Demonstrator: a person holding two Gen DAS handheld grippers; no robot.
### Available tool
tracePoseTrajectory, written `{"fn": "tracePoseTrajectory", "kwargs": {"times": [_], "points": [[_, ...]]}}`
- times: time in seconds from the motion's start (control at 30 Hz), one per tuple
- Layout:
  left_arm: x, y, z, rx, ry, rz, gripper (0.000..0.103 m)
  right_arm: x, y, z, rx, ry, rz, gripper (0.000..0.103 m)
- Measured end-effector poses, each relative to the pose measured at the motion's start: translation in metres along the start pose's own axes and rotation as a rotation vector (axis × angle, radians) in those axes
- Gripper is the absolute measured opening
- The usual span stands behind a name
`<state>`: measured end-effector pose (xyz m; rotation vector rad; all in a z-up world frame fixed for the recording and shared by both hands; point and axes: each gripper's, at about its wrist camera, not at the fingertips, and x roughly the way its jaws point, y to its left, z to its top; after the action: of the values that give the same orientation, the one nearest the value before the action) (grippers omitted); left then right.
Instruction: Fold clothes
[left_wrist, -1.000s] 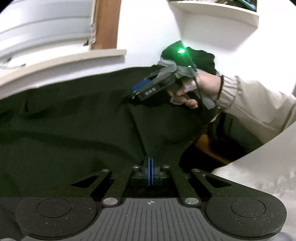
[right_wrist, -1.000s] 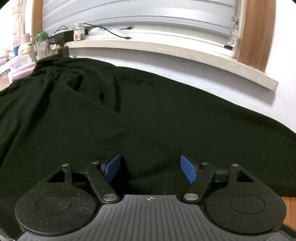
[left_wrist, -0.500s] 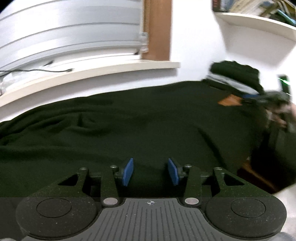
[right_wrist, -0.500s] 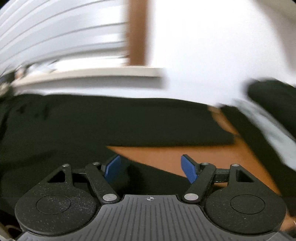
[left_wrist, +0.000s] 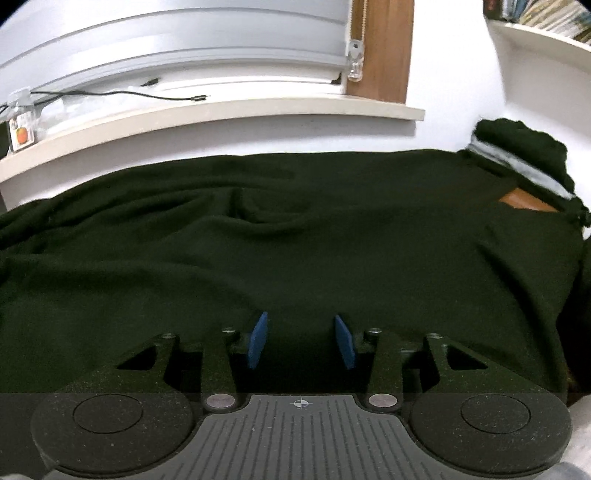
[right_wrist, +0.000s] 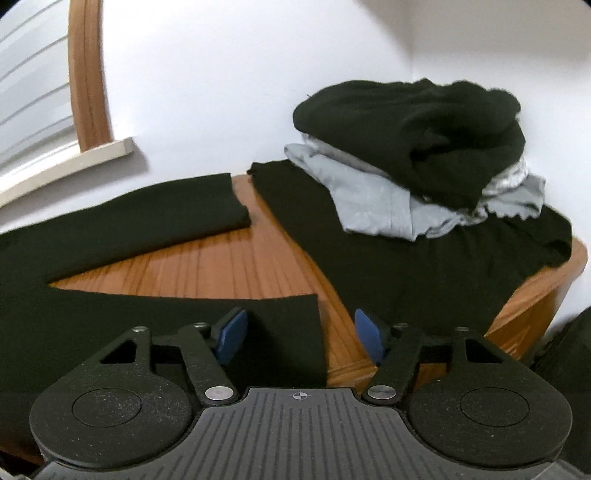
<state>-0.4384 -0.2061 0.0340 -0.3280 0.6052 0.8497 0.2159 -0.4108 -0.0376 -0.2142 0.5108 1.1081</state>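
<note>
Both wrist views are swinging rightward since the earlier frames: the right gripper (right_wrist: 299, 334) is now facing the table (right_wrist: 236, 266) corner and the clothes pile (right_wrist: 417, 158) at upper right. Its jaws, just closing, are standing half apart, straddling the dark garment (right_wrist: 110, 236) hem corner, pads not pressing. The left gripper (left_wrist: 301, 341), jaws narrowing, is hovering partly open and empty over the garment's body at frame centre. Advisable: seat the hem fully between the pads before lifting.
</note>
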Motion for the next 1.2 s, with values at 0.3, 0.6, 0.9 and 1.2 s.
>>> {"fn": "tracePoseTrajectory", "kwargs": {"times": [0.3,0.6,0.9,1.2], "points": [[-0.016,0.029,-0.01,-0.061,-0.009,-0.02,0.028,-0.003,0.012,0.019,-0.064,-0.127,-0.02,0.005],[-0.023,0.026,-0.007,-0.053,-0.032,0.011,0.055,0.05,0.058,0.113,-0.154,-0.156,-0.109,0.005],[-0.046,0.049,-0.014,-0.103,-0.073,0.102,0.073,0.103,0.111,0.102,-0.241,-0.028,-0.122,0.053],[-0.036,0.058,0.012,-0.12,-0.119,0.097,0.081,0.109,0.139,0.094,-0.256,0.004,0.037,0.055]]}}
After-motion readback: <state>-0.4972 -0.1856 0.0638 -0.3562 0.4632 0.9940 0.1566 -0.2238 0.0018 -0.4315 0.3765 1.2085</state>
